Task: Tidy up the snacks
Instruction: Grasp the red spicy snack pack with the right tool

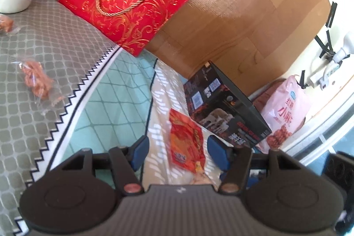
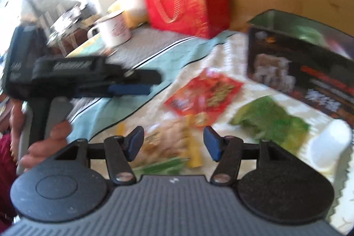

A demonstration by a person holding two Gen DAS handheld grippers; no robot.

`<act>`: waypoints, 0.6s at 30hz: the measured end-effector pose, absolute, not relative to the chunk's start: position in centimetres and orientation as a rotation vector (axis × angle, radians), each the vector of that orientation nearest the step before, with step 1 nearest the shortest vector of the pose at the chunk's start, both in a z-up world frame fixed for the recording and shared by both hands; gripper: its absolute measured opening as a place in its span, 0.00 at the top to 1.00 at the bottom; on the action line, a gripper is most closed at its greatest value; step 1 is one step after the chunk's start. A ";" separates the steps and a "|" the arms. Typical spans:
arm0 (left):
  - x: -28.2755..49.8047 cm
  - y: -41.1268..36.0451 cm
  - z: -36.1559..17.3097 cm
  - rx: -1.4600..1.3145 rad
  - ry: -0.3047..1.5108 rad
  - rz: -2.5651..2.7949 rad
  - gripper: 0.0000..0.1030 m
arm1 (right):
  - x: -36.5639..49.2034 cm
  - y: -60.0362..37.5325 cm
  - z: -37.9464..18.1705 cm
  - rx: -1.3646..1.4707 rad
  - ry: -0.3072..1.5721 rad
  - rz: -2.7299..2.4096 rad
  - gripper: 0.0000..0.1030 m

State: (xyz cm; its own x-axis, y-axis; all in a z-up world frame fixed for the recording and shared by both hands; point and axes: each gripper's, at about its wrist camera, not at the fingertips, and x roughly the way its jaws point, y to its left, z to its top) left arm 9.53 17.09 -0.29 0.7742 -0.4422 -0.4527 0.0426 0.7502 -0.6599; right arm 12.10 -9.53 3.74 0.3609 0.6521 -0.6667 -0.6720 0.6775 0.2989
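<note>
Left gripper (image 1: 177, 153) jaws open, red packet (image 1: 185, 143) lying between them, black box (image 1: 223, 112) just beyond. Right gripper (image 2: 173, 144) jaws open, yellow packet (image 2: 174, 143) between them, blurred.

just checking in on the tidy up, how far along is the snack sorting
Barely started, it seems. Done: the black box stands open, with possibly something green inside. In hand: nothing; the left gripper has open jaws around the red snack packet, and the right gripper is open over a yellow packet. Left: the green packet and clear-wrapped snacks lie loose.
</note>
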 end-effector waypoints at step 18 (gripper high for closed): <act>11.3 15.4 -2.1 -0.650 0.780 -0.369 0.95 | 19.0 -8.3 1.4 0.240 0.966 0.762 0.64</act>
